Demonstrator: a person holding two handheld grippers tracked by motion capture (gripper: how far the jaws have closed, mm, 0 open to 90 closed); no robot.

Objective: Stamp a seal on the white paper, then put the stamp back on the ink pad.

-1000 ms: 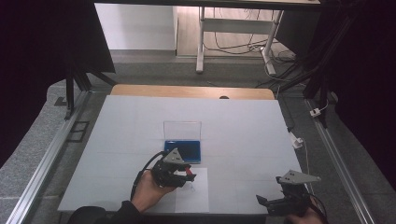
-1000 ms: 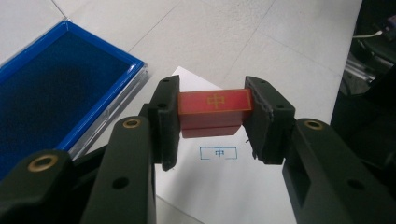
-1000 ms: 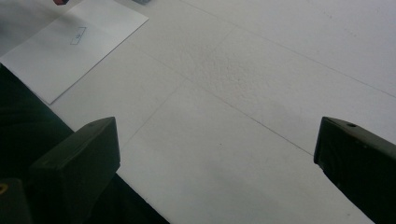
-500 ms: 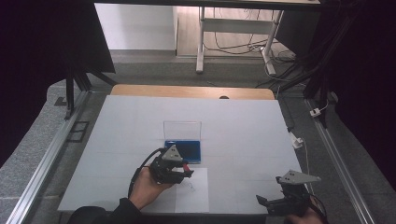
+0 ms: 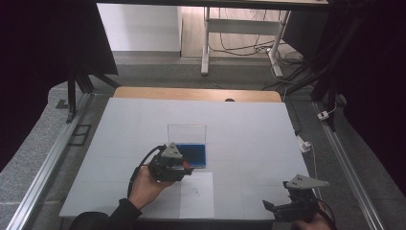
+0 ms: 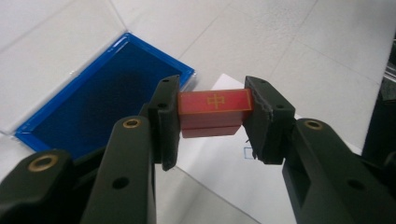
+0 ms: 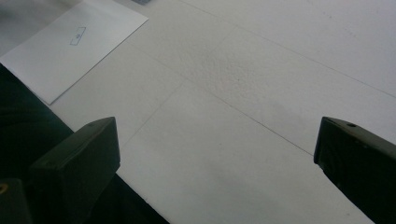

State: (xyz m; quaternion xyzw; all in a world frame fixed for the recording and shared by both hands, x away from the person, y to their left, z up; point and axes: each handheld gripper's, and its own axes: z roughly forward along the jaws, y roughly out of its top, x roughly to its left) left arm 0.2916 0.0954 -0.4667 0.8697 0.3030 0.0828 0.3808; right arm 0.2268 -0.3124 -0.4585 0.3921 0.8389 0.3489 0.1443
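Observation:
My left gripper (image 5: 188, 167) is shut on a small red stamp block (image 6: 215, 108) with a gold character on its top face; both pads press its ends. It hovers at the near edge of the blue ink pad (image 5: 195, 154), above the top of a white paper sheet (image 5: 197, 194). In the left gripper view the blue ink pad (image 6: 93, 107) lies to the left, and the paper (image 6: 224, 172) lies under the block. My right gripper (image 5: 271, 208) rests at the table's near right edge. In its own view the right gripper (image 7: 215, 154) stands open over bare table.
The pad's clear lid (image 5: 186, 132) stands upright behind it. The paper (image 7: 70, 46) carries a small printed rectangle (image 7: 77, 36). The white table top (image 5: 249, 139) has metal rails along both sides, and a wooden strip (image 5: 196, 93) runs along the far edge.
My left hand with the red block has drifted slightly left and away, toward the ink pad. The right gripper has stayed put.

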